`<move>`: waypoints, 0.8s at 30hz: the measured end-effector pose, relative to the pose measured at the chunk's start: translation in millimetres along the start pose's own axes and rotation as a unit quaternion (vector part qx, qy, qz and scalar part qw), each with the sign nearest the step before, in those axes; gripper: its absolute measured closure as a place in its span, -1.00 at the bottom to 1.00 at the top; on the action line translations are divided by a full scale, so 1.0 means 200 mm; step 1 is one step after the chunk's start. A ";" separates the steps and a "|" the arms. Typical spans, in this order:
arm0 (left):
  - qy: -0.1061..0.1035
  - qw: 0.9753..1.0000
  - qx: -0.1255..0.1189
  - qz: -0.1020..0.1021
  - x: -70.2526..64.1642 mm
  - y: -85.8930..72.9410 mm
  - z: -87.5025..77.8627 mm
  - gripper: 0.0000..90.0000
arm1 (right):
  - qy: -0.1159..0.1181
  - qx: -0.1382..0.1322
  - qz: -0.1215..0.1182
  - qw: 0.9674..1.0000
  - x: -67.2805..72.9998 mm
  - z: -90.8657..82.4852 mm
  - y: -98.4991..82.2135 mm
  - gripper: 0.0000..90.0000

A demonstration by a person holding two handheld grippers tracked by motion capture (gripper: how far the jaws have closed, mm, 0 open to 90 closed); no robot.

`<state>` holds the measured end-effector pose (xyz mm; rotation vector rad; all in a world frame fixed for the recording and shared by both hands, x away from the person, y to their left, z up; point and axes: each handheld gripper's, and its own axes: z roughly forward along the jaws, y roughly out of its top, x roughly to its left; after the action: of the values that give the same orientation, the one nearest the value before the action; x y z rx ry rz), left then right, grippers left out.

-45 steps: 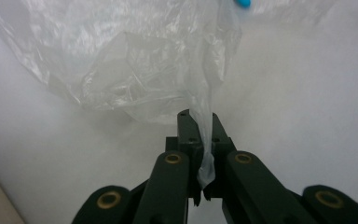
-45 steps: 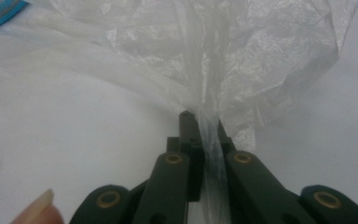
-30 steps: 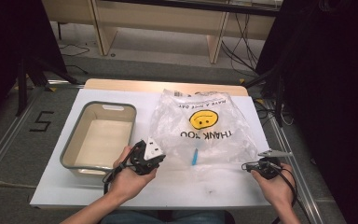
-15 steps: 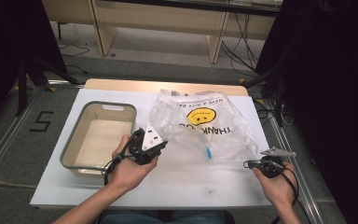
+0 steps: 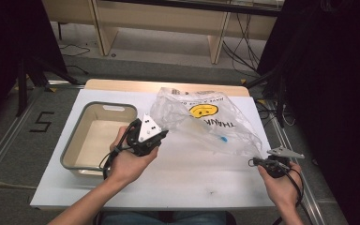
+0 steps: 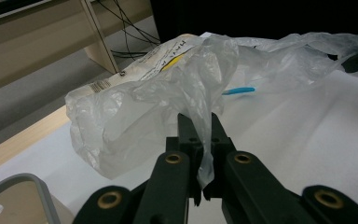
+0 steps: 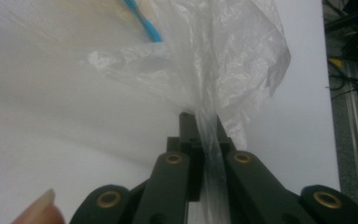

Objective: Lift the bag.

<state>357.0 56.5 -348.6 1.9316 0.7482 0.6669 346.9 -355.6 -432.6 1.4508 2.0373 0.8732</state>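
The clear plastic bag (image 5: 206, 123) with the yellow smiley print lies across the white table (image 5: 192, 178), stretched between my two grippers. My left gripper (image 5: 161, 133), at about nine o'clock of the bag, is clenched on a twisted fold of film; my right gripper (image 5: 254, 161), at about four o'clock, pinches the opposite corner flat against the table. I judge the thin film could slip out of either pinch or tear if I pull harder, since so little of it sits between the jaws. The small blue-tipped stick (image 5: 223, 139) inside could slide toward the low corner. Compared with a second ago, my left hand has lifted and the bag's left side has risen off the table, beside the empty tray (image 5: 75, 154).
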 end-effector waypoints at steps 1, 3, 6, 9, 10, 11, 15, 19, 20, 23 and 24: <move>0.001 1.000 -0.001 -0.001 0.00 0.00 0.00 0.97 | -0.002 -0.005 0.001 1.000 0.00 0.00 0.00 1.00; 0.001 1.000 -0.002 0.000 0.01 0.01 0.00 0.97 | -0.008 -0.014 0.001 1.000 -0.01 -0.01 0.00 1.00; 0.004 1.000 -0.006 -0.003 0.02 0.01 0.00 0.97 | -0.014 -0.026 0.001 1.000 -0.01 -0.02 0.01 1.00; 0.006 1.000 -0.009 -0.006 0.02 0.01 0.00 0.97 | -0.019 -0.039 0.001 0.999 -0.01 -0.03 0.02 1.00; 0.007 1.000 -0.009 -0.006 0.03 0.01 0.00 0.97 | -0.020 -0.041 0.001 0.999 -0.01 -0.03 0.02 1.00; 0.008 1.000 -0.010 -0.006 0.03 0.01 0.00 0.97 | -0.022 -0.045 0.002 0.999 0.00 -0.04 0.02 1.00; 0.010 1.000 -0.013 -0.007 0.03 0.00 0.00 0.97 | -0.025 -0.057 -0.001 0.998 0.00 -0.05 0.03 1.00; 0.012 1.000 -0.017 -0.009 0.04 0.01 0.00 0.97 | -0.031 -0.073 0.000 0.997 -0.01 -0.06 0.04 1.00; 0.013 1.000 -0.018 -0.009 0.04 0.01 0.00 0.97 | -0.032 -0.079 0.001 0.996 -0.01 -0.07 0.05 1.00; 0.014 1.000 -0.021 -0.011 0.04 0.01 0.00 0.97 | -0.037 -0.092 -0.002 0.995 -0.01 -0.08 0.05 1.00; 0.015 1.000 -0.022 -0.011 0.05 0.01 0.00 0.97 | -0.040 -0.097 -0.003 0.994 0.00 -0.08 0.06 1.00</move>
<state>363.2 62.9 -345.8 1.8743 0.7674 0.6950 342.9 -357.4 -413.3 1.3511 1.8418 0.9668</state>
